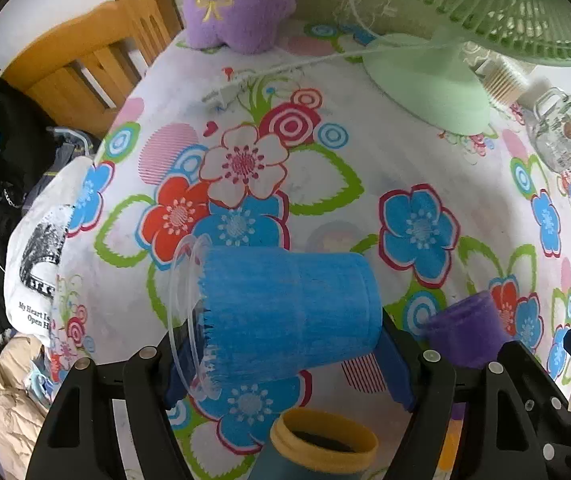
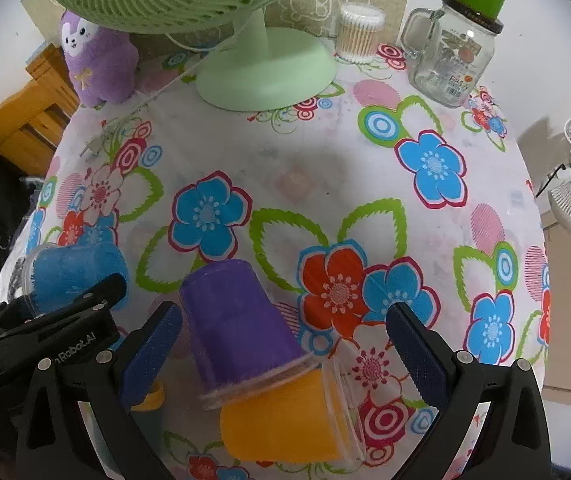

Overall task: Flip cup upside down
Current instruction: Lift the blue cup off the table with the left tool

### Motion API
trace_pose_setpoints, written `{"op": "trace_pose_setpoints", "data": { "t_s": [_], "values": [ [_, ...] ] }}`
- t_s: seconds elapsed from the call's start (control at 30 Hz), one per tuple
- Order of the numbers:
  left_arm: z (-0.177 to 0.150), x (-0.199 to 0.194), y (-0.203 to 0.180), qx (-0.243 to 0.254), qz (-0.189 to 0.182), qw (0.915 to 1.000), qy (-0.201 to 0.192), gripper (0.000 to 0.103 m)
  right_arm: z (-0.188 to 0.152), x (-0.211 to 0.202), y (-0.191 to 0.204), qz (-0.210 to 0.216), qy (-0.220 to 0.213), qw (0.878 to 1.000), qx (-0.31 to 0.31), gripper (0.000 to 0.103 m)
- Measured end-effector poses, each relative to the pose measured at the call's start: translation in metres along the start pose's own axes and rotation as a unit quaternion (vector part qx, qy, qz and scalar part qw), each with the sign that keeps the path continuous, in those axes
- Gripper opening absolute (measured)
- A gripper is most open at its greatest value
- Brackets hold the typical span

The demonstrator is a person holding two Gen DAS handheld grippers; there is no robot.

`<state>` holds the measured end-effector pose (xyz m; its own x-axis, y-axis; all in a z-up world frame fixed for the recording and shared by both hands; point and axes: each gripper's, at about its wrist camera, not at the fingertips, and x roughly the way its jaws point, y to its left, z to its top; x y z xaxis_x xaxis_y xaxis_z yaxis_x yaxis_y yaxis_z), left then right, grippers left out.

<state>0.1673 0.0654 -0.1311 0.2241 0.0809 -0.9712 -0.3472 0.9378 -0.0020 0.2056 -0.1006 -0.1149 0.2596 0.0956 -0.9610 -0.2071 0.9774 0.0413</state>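
Low in the left wrist view, just left of centre, the blue cup (image 1: 289, 316) lies on its side between the two blue pads of the left gripper (image 1: 285, 364). Its long axis runs across the frame: the clear rim points to the left edge, the closed base to the right. One pad meets the rim end and the other the base end, so the left gripper looks clamped on the cup end to end, though the contact itself is partly hidden. Whether the cup is lifted clear of the flowered tablecloth (image 1: 365, 152) cannot be told. A yellow-rimmed container (image 1: 323, 440) stands at the bottom edge, directly beneath.

Lower centre of the right wrist view shows the right gripper (image 2: 281, 344), its jaws wide apart and holding nothing. Between them a purple cup (image 2: 237, 320) stands base up, already inverted, tilted against an orange cup (image 2: 281, 420) lying on its side below it. The blue cup appears again at far left there, well apart from these fingers.

My judgement: the left hand is clearly nearer, and the coming move turns on rolling the wrist so the rim swings down to the cloth.
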Motion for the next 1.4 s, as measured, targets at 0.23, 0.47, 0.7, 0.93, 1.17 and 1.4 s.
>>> {"op": "trace_pose_setpoints", "data": {
  "t_s": [0.23, 0.47, 0.7, 0.93, 1.17, 1.4],
  "values": [
    [-0.008, -0.028, 0.000, 0.013, -0.004, 0.9997, -0.019, 0.078, -0.009, -0.026, -0.003, 0.001, -0.019, 1.000, 0.005, 0.103],
    [-0.024, -0.054, -0.007, 0.057, -0.011, 0.9977, -0.036, 0.078, -0.030, -0.055, -0.009, -0.001, -0.038, 0.999, 0.011, 0.103],
    [-0.059, -0.077, -0.028, 0.132, -0.027, 0.9898, -0.047, 0.078, -0.065, -0.072, -0.029, -0.002, -0.037, 0.999, 0.040, 0.103],
    [-0.097, -0.083, -0.051, 0.212, -0.046, 0.9752, -0.044, 0.078, -0.109, -0.087, -0.052, -0.018, -0.037, 0.997, 0.069, 0.103],
    [-0.134, -0.077, -0.076, 0.302, -0.063, 0.9505, -0.036, 0.078, -0.153, -0.092, -0.069, -0.043, -0.027, 0.994, 0.102, 0.103],
    [-0.157, -0.060, -0.098, 0.375, -0.097, 0.9214, -0.024, 0.078, -0.191, -0.085, -0.087, -0.064, -0.011, 0.987, 0.148, 0.103]
  ]
}}
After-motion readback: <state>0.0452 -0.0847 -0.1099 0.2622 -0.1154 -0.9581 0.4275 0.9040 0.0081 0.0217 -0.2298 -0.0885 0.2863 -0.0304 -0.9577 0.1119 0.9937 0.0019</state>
